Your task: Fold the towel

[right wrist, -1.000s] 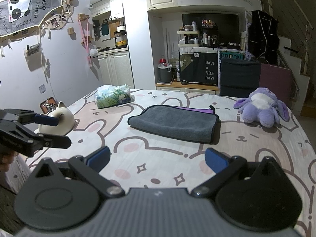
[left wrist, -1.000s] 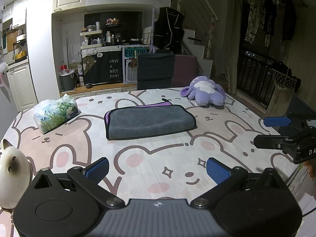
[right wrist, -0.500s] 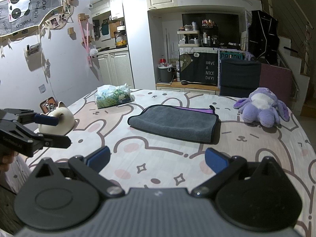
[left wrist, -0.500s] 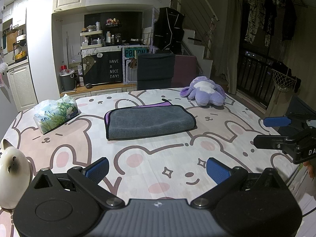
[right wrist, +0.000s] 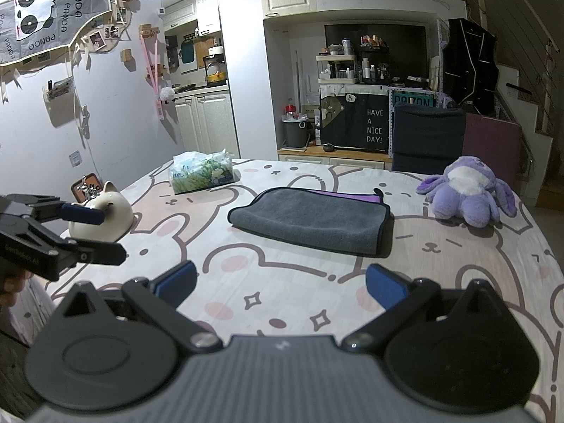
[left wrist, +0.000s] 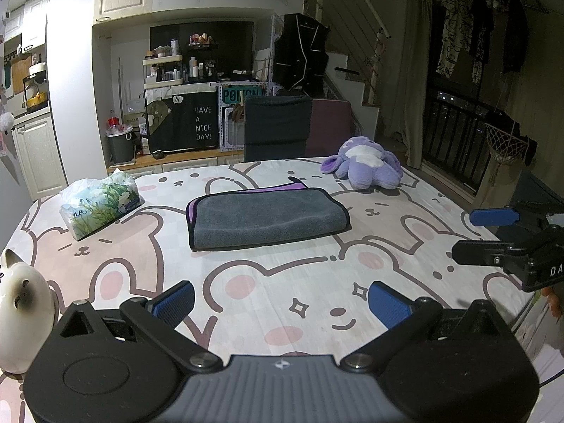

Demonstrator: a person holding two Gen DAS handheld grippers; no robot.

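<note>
cat jar: cream ceramic cat-shaped jar (left wrist: pixel 21 303) at the far left edge of your left wrist view, on the tablecloth.
tissues: soft tissue pack with green leaf print (left wrist: pixel 100 204), upper left of the table, well apart from the towel.
left gripper: your black left gripper with blue pads (left wrist: pixel 280 299) fills the bottom of its own view. Jaws spread wide, nothing between them, hovering over the near table edge. In the right wrist view it shows at the left edge (right wrist: pixel 93 231), also gaping and empty.
towel: grey folded microfibre towel with black trim and a purple underside (left wrist: pixel 268 216), centre of the frame, lying flat on the bear-print tablecloth (left wrist: pixel 246 282). Purple layer peeks out along the far edge and left end. Neither gripper touches it.
right gripper: your black right gripper with blue pads (right wrist: pixel 280 283), bottom of its view, jaws wide apart, holding nothing. Seen in the left wrist view at the right edge (left wrist: pixel 472 234).
plush: purple and white plush toy (left wrist: pixel 366 167), upper right of the table, apart from the towel.
</note>
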